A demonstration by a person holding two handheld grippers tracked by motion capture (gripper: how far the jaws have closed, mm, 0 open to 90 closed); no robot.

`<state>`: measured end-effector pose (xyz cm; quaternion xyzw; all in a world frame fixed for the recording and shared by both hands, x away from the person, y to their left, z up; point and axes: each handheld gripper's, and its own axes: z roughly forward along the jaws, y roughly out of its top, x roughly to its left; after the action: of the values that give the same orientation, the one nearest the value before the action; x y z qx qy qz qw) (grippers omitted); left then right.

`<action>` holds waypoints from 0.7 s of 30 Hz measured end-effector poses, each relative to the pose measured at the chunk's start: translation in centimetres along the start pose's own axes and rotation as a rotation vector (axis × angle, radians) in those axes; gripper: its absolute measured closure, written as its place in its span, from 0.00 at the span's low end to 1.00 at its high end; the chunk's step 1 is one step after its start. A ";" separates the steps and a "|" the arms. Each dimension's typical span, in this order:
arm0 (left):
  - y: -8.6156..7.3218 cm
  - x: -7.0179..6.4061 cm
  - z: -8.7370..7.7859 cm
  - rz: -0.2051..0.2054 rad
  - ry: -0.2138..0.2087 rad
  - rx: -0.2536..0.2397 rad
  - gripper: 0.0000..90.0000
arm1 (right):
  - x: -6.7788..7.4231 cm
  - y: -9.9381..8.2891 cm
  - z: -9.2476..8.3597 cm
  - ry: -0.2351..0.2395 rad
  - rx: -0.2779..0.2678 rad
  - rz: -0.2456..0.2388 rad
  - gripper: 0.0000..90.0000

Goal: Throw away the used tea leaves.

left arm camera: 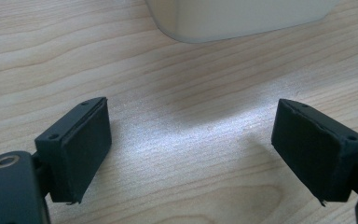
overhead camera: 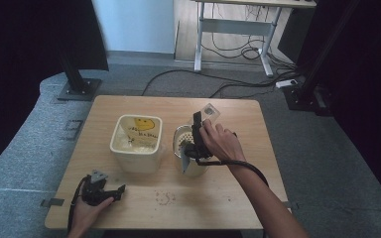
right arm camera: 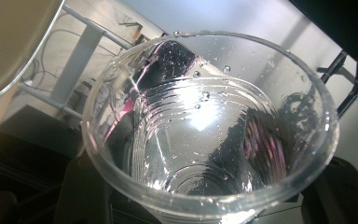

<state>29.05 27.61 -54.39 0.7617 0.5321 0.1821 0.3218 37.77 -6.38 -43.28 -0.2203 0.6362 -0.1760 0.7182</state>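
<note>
My right gripper point(overhead camera: 201, 120) is shut on a clear plastic cup point(overhead camera: 210, 112), holding it tipped on its side above a round metal pot point(overhead camera: 178, 137) at mid-table. In the right gripper view I look into the cup's mouth point(right arm camera: 209, 140); droplets cling to its wall, and the pot's rim point(right arm camera: 14, 51) is at the upper left. My left gripper point(overhead camera: 119, 189) rests on the wooden table point(overhead camera: 218, 198) near the front left corner. Its jaws point(left arm camera: 191, 149) stand wide open with only bare wood between them.
A cream square container point(overhead camera: 135, 157) holding a yellow smiley-face bag point(overhead camera: 143, 128) stands left of the pot; its base point(left arm camera: 242, 18) lies just ahead of the left jaws. Small specks point(overhead camera: 163, 198) dot the front of the table. Black stands, cables and a desk frame are on the floor beyond.
</note>
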 end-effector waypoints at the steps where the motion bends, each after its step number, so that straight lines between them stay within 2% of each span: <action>1: 0.0 0.0 0.0 -0.002 0.000 0.000 0.13 | 0.0 0.0 0.0 0.013 -0.003 0.030 0.45; 2: 0.0 0.0 0.0 -0.001 0.000 0.000 0.13 | -0.5 -0.1 0.0 0.052 -0.012 0.099 0.45; 3: 0.0 0.0 0.0 -0.001 0.000 0.000 0.13 | -0.5 -0.1 0.0 0.052 -0.012 0.099 0.45; 4: 0.0 0.0 0.0 0.000 0.000 0.001 0.13 | -0.8 -0.2 0.1 0.078 -0.022 0.156 0.45; 5: 0.0 0.0 0.0 0.000 0.000 0.001 0.13 | -1.0 -0.4 0.1 0.118 -0.022 0.247 0.45; 6: 0.0 0.0 0.0 0.001 0.001 0.001 0.13 | -1.5 -1.1 0.2 0.186 -0.042 0.426 0.45; 7: 0.0 0.0 0.0 0.002 0.002 0.000 0.13 | -1.7 -1.4 0.2 0.228 -0.048 0.512 0.45; 8: 0.0 0.0 0.0 0.002 0.002 0.000 0.13 | -1.7 -1.4 0.2 0.228 -0.048 0.512 0.45; 9: 0.0 0.0 0.0 0.003 0.002 0.001 0.13 | -1.9 -2.2 0.3 0.286 -0.072 0.668 0.44; 10: 0.0 0.0 0.0 0.003 0.002 0.001 0.13 | -1.9 -2.2 0.3 0.286 -0.072 0.668 0.44; 11: 0.0 0.0 0.0 0.002 0.002 0.000 0.13 | -1.9 -2.6 0.3 0.311 -0.083 0.726 0.44; 12: 0.0 0.0 0.0 0.002 0.003 0.000 0.13 | -1.8 -3.1 0.4 0.347 -0.100 0.835 0.44; 15: 0.0 -0.1 0.0 0.004 0.003 0.001 0.13 | -1.6 -4.5 0.6 0.428 -0.137 1.088 0.43; 16: 0.0 -0.1 0.0 0.006 0.005 0.003 0.13 | -1.6 -5.2 0.6 0.458 -0.152 1.205 0.43; 18: 0.0 -0.1 0.0 0.007 0.005 0.003 0.13 | -1.5 -6.4 0.7 0.505 -0.183 1.392 0.43; 19: 0.0 -0.1 0.0 0.006 0.005 0.002 0.13 | -1.3 -6.9 0.8 0.529 -0.203 1.468 0.43; 21: 0.0 -0.2 0.0 0.008 0.004 0.003 0.13 | -0.9 -7.6 1.0 0.573 -0.230 1.579 0.43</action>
<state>28.95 27.49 -54.39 0.7639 0.5302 0.1841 0.3185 38.86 -12.20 -38.29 0.2703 0.7747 0.3939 0.4143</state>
